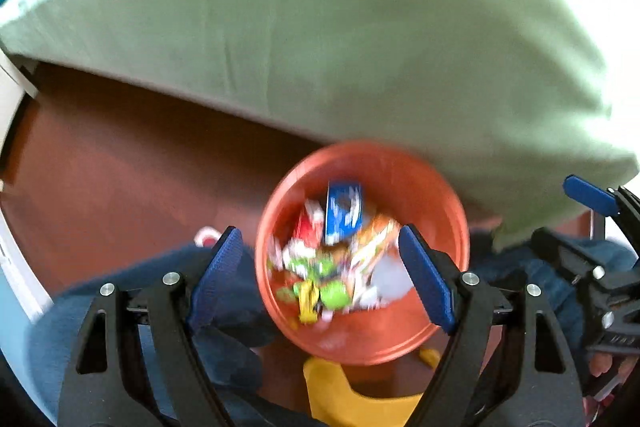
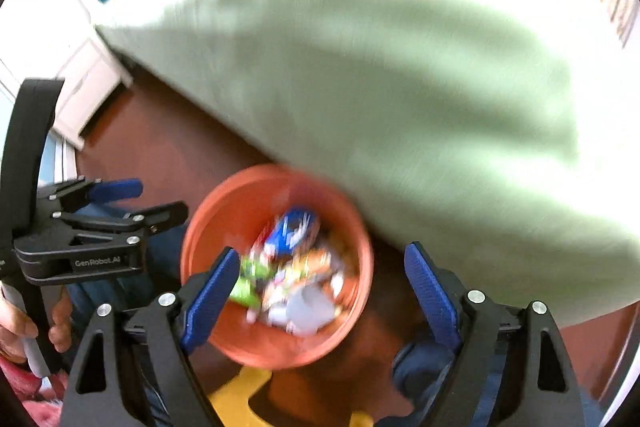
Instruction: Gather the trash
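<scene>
An orange bin (image 1: 432, 195) stands on the brown floor beside the bed, holding several wrappers (image 1: 340, 259), among them a blue packet (image 1: 344, 207) and green pieces. My left gripper (image 1: 324, 267) hangs above the bin, jaws wide open, nothing between the blue pads (image 1: 424, 275). In the right wrist view the same orange bin (image 2: 224, 211) with the wrappers (image 2: 292, 279) lies below my right gripper (image 2: 324, 295), which is open and empty too. The left gripper (image 2: 132, 203) shows at the left edge of that view, the right gripper (image 1: 592, 199) at the right edge of the left wrist view.
A bed with a pale green sheet (image 1: 360, 47) fills the upper half of both views. A yellow stool (image 1: 352, 391) stands under the bin's near side. A person's blue-trousered legs (image 1: 224, 307) flank the bin. A white cabinet (image 2: 84, 87) stands at the left.
</scene>
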Demonstrator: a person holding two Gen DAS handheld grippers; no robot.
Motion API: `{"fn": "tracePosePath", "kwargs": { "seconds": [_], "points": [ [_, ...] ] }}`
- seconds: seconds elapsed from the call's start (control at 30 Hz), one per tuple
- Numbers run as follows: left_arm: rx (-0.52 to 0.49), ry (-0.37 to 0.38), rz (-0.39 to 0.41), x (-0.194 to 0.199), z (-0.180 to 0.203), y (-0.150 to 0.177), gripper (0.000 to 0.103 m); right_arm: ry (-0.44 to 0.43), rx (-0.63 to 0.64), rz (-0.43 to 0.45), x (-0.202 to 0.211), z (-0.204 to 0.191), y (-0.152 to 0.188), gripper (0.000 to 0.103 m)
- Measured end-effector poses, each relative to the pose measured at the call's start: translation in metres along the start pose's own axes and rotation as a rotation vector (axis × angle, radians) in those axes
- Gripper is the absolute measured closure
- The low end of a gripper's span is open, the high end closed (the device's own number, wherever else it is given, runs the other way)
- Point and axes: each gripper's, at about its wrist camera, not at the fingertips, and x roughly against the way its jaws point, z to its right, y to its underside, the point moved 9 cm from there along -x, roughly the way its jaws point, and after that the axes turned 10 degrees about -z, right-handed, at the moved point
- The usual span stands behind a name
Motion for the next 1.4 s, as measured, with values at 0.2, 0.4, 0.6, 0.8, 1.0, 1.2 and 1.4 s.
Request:
{"fn": "tracePosePath", "kwargs": {
  "seconds": [0.2, 0.4, 0.6, 0.8, 1.0, 1.2, 1.4],
  "points": [
    [-0.002, -0.035, 0.205, 0.083, -0.001, -0.034, 0.017, 0.020, -0.035, 0.257, 0.094, 0.009, -0.046, 0.016],
    [-0.008, -0.071, 0.375, 0.151, 0.001, -0.053, 0.017, 0.038, -0.028, 0.418, 0.157, 0.007, -0.069, 0.015],
    [-0.007, -0.068, 0.497, 0.201, 0.010, -0.060, 0.017, 0.031, -0.020, 0.501, 0.190, 0.000, -0.078, 0.015],
    [0.002, -0.061, 0.562, 0.226, 0.020, -0.066, 0.017, 0.032, -0.033, 0.544, 0.204, 0.004, -0.081, 0.015],
    [0.005, -0.061, 0.604, 0.243, 0.025, -0.068, 0.016, 0.030, -0.049, 0.582, 0.219, 0.009, -0.079, 0.015],
    [0.003, -0.070, 0.631, 0.254, 0.028, -0.067, 0.017, 0.034, -0.052, 0.607, 0.230, 0.010, -0.076, 0.015],
    [-0.003, -0.075, 0.650, 0.261, 0.029, -0.065, 0.017, 0.037, -0.044, 0.614, 0.235, 0.008, -0.075, 0.015]
  ]
}}
